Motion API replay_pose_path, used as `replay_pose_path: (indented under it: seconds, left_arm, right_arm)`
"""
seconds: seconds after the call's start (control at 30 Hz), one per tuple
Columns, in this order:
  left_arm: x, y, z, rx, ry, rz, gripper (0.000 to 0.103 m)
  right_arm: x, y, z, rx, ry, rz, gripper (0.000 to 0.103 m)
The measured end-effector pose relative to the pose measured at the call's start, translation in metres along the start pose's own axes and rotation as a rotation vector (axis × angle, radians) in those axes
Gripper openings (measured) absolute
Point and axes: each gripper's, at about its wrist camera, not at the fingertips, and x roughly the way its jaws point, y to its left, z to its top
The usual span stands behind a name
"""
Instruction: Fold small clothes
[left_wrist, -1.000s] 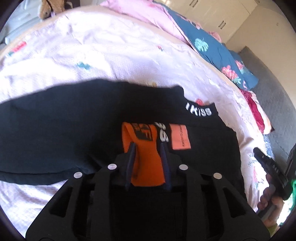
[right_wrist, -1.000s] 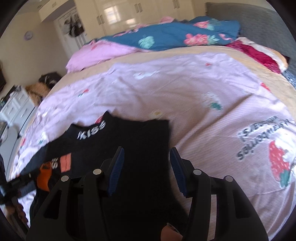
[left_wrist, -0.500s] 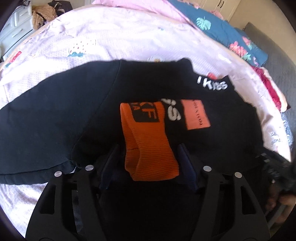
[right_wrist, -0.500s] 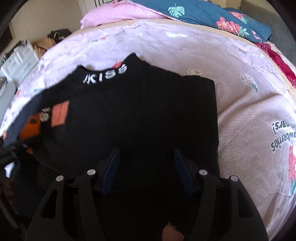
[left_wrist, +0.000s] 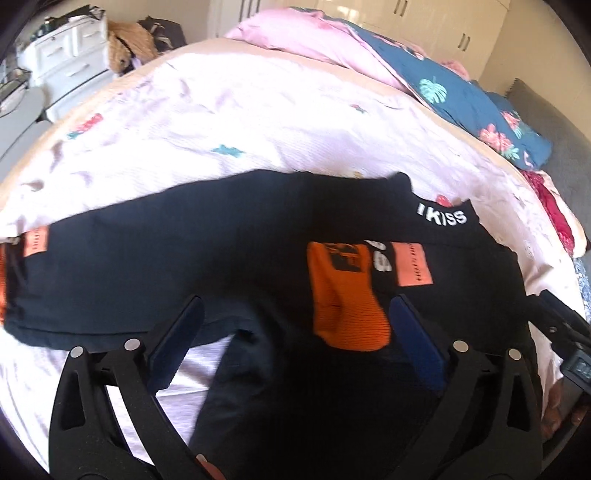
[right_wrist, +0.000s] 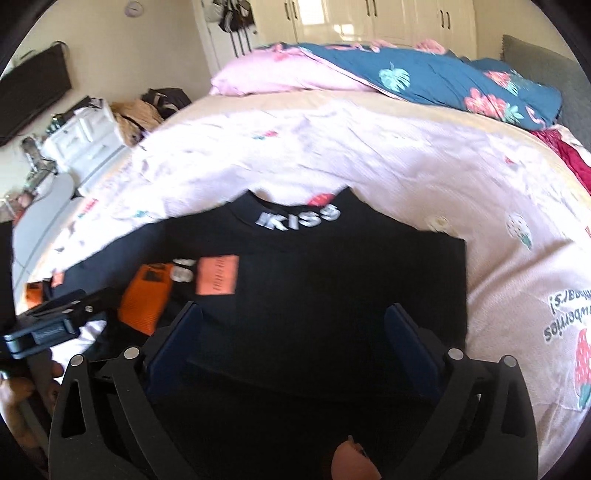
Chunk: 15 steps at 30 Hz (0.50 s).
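So both claws are spreading right now, nothing pinched in either one. The left claw (left_wrist: 295, 325) hangs over the black top (left_wrist: 221, 258), which is lying flat on the bed (left_wrist: 258, 122) over the pink strawberry sheet (left_wrist: 221, 110). The orange cuff (left_wrist: 347, 302) of the folded-in sleeve sits in the gap close to the inner side of that claw's right finger, but the pads aren't pressing on it. Next to the cuff there's a salmon patch (left_wrist: 413, 268), and the neckband with the white "KISS" lettering (left_wrist: 441, 217) is up toward the far edge. The other sleeve runs out to the left, with its own patch (left_wrist: 36, 240) near the end.

From the right wrist view, the right claw (right_wrist: 293, 325) is over the body of the top (right_wrist: 332, 288), fingers wide apart with only flat fabric under them. The left claw (right_wrist: 55, 325) shows at the left edge there, by the orange cuff (right_wrist: 144, 299).

Blue floral quilt (right_wrist: 443, 77) and a pink pillow (right_wrist: 280, 74) are piled at the far side of the bed, white drawers (right_wrist: 85, 140) off to the left.
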Motion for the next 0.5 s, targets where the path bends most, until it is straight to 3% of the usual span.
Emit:
replay_pose_path:
  seconds: [0.5]
  left_arm:
    - [-0.031, 0.071, -0.003, -0.129, -0.048, 0.087, 0.094]
  right_arm:
    - [-0.005, 0.098, 0.007, -0.161, -0.07, 0.07, 0.099]
